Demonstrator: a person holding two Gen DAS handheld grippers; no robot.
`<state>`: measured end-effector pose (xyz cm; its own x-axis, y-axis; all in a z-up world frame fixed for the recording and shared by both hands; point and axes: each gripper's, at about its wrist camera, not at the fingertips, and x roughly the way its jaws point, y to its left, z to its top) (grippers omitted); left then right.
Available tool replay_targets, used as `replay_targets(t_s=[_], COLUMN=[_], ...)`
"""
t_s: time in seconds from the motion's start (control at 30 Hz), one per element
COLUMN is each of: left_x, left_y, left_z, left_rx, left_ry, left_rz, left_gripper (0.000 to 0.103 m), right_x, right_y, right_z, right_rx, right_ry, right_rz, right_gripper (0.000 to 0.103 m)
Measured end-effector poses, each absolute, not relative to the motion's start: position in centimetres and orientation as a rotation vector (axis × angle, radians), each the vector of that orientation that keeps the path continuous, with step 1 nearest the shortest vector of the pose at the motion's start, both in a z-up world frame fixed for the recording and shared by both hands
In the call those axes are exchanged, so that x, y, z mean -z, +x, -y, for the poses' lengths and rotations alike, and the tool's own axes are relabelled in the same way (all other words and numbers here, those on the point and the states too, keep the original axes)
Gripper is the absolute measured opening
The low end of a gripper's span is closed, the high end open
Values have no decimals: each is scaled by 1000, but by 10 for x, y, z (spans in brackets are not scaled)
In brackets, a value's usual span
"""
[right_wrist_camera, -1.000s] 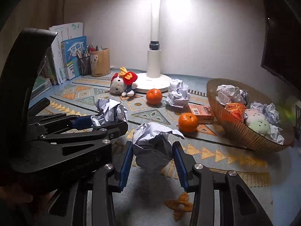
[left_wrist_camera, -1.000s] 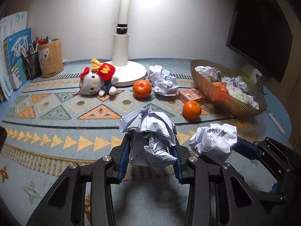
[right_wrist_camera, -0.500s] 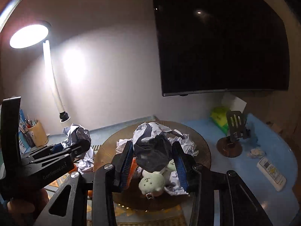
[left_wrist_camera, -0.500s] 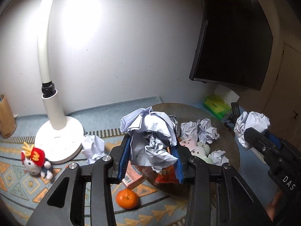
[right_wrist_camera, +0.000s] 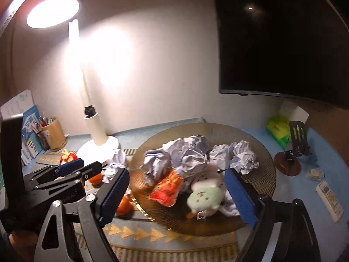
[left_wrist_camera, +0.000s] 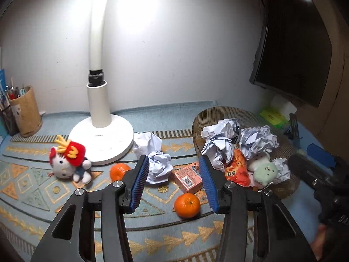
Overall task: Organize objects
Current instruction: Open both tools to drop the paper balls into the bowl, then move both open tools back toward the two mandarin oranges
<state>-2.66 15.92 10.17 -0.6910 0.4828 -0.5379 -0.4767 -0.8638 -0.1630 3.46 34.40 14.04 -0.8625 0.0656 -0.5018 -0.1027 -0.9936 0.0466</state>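
A woven basket [left_wrist_camera: 285, 185] [right_wrist_camera: 257, 152] holds several crumpled paper balls [left_wrist_camera: 220, 139] [right_wrist_camera: 189, 152], an orange snack packet [left_wrist_camera: 236, 170] [right_wrist_camera: 168, 187] and a green plush [left_wrist_camera: 265, 170] [right_wrist_camera: 205, 198]. My left gripper [left_wrist_camera: 174, 183] is open and empty above the mat, left of the basket. My right gripper [right_wrist_camera: 176, 196] is open and empty above the basket. On the mat lie a paper ball [left_wrist_camera: 158, 166], a pink box [left_wrist_camera: 188, 179], two oranges [left_wrist_camera: 187, 205] [left_wrist_camera: 118, 171] and a cat plush [left_wrist_camera: 67, 163].
A white lamp [left_wrist_camera: 100, 109] stands behind the mat, with a pen holder [left_wrist_camera: 26, 111] at the left. A dark screen [right_wrist_camera: 283, 39] hangs on the wall. A green tissue pack [right_wrist_camera: 279, 131], a phone stand [right_wrist_camera: 292, 150] and a remote [right_wrist_camera: 329, 198] lie right of the basket.
Both grippers carried paper balls from the mat over to the basket, opened and let them go. The balls now lie in the basket.
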Motion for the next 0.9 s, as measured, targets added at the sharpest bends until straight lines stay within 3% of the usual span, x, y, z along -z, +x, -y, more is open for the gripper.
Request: replay_targets(t_s=[0.23,0.37,0.4,0.43,0.5,0.63,0.9], left_x=[-124,-109,-100,-90,-68,-33,-5], left_y=[25,40,42,41,34,12,-7], left_z=[-99,-74,-66,-57,-37,0,49], left_rx=[-2419,-2468,-2478,-2488,-2516,-2559,-2395], left_ry=[-743,-760,-777,-808,-874,-997,-1114], left_rz=[119,76,64,62,119,327,801], left_gripper=[45,45,50,72,103,102,102], right_x=[-107,-71,-63,-55,-46,-40,-37], right_y=[78,80,77,74,66,57,57], right_z=[-262,-263,-267,-272,-282,-282,-246], right_rx=[-3031,-3000,-2979,-2961,-2908,-2847,-2766], right_ry=[-819,-977,-1024,-1072,-1140,-1153,-1102], right_rz=[-41,-153,-184,-227,-305,-274,84], right_gripper=[99,99,99,99,99,99,99])
